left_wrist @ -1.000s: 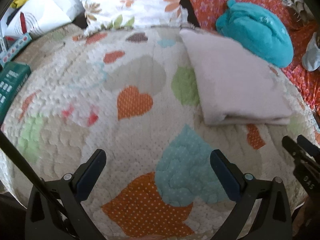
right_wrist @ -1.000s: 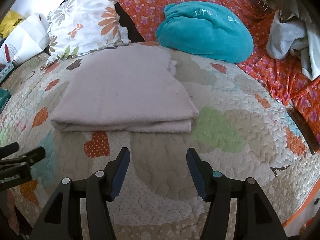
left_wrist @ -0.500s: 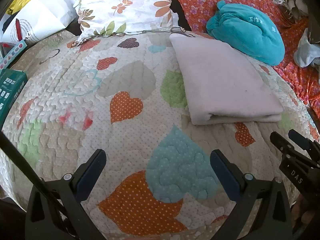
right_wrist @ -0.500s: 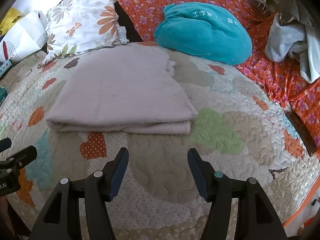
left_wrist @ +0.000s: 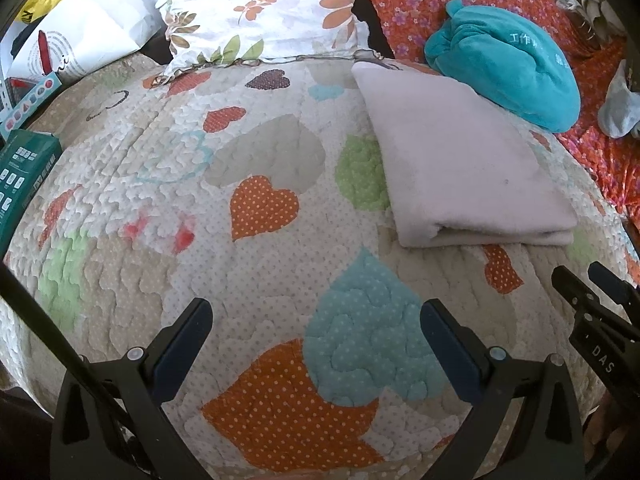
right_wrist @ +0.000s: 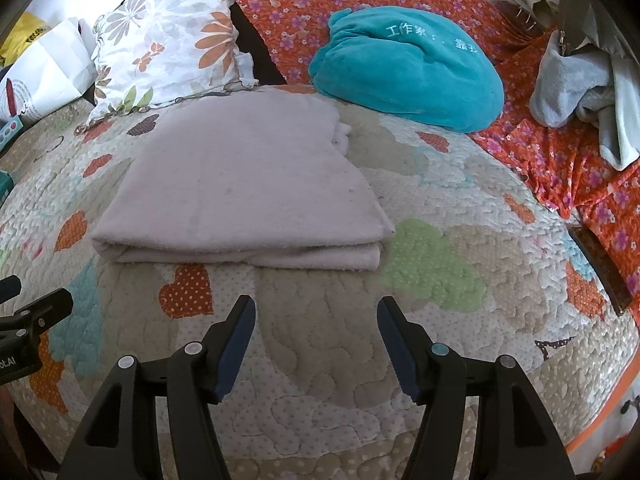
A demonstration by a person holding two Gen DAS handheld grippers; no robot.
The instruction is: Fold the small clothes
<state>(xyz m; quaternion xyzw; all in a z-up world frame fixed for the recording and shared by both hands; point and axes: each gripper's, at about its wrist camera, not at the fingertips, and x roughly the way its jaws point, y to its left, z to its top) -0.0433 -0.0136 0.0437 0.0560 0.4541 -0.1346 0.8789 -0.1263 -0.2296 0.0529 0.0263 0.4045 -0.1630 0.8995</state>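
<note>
Dark blue pads line the inner faces of the black fingers (right_wrist: 236, 344) of the right gripper (right_wrist: 316, 342), which stand apart with nothing between them, poised over the heart-patterned quilt (right_wrist: 432, 280). Just beyond those fingertips lies the folded pale pink garment (right_wrist: 244, 196), a flat rectangle of several layers whose stacked edges face the gripper; the gripper is near that edge but not touching it. The left gripper (left_wrist: 316, 338) likewise has its blue-padded fingers (left_wrist: 182, 346) spread wide and empty, over a blue and an orange heart of the quilt (left_wrist: 132, 208). From this camera the folded pale pink garment (left_wrist: 460, 168) lies ahead and to the right, well apart from the left fingertips. The right gripper (left_wrist: 596, 320) shows at the right edge of the left wrist view, below the garment's near corner.

Touching the far right corner of the garment, or just behind it, is a rounded teal fleece bundle (right_wrist: 404, 68) bearing white lettering, resting on an orange floral cover (right_wrist: 560, 168). Behind the garment's far left side a white floral pillow (right_wrist: 168, 44) leans. Well to the right of the garment, a grey cloth heap (right_wrist: 576, 84) lies on the floral cover. Far to the left of the garment, at the quilt's edge, sits a green box (left_wrist: 24, 184).
</note>
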